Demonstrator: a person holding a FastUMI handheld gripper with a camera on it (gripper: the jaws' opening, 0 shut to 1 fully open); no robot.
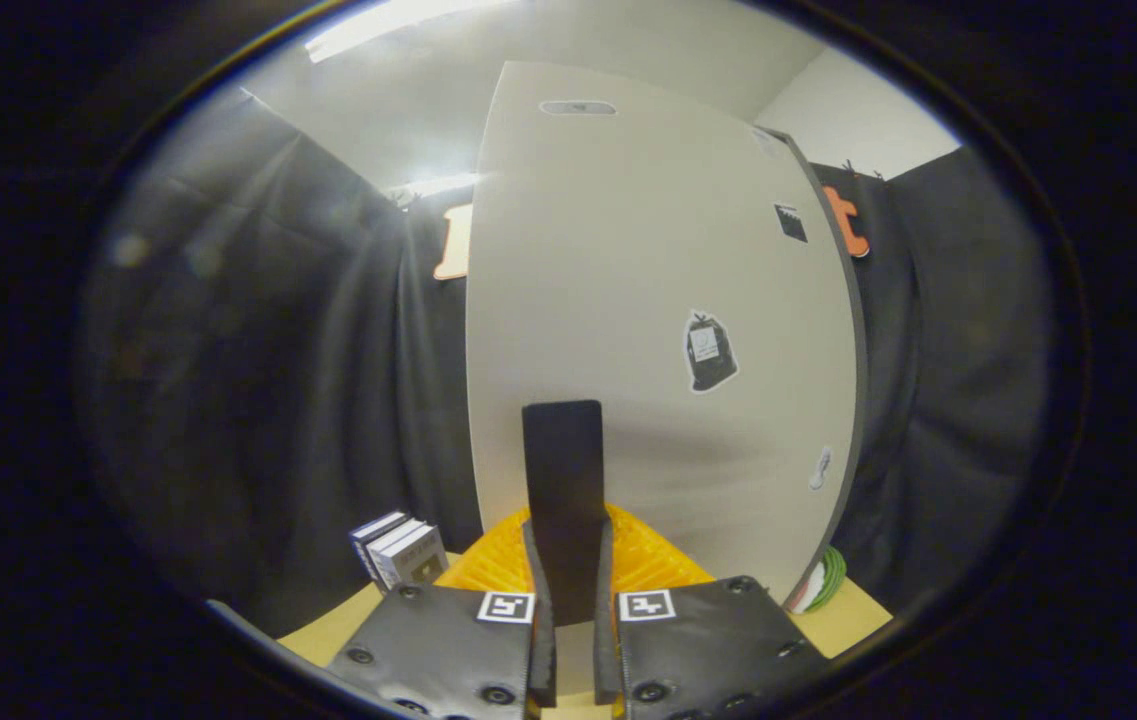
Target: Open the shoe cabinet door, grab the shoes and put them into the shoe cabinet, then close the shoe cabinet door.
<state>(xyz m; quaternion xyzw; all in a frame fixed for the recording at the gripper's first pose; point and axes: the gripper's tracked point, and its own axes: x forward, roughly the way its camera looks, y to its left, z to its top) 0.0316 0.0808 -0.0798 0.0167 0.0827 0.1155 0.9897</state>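
Observation:
The white shoe cabinet door (628,260) stands close ahead and takes up most of the scene. Its grey edge runs down the right side. A flat black handle (562,460) sticks out from the door's lower part towards me. My gripper (568,530) is shut on this handle, its orange ribbed fingertips (488,565) pressing on it from both sides. A green and white rounded thing (821,582), perhaps a shoe, peeks out past the door's lower right corner.
Two or three small white and blue boxes (398,552) stand on the light wooden tabletop (328,630), left of the fingers. Stickers (709,350) dot the door. Black cloth hangs on both sides of the cabinet.

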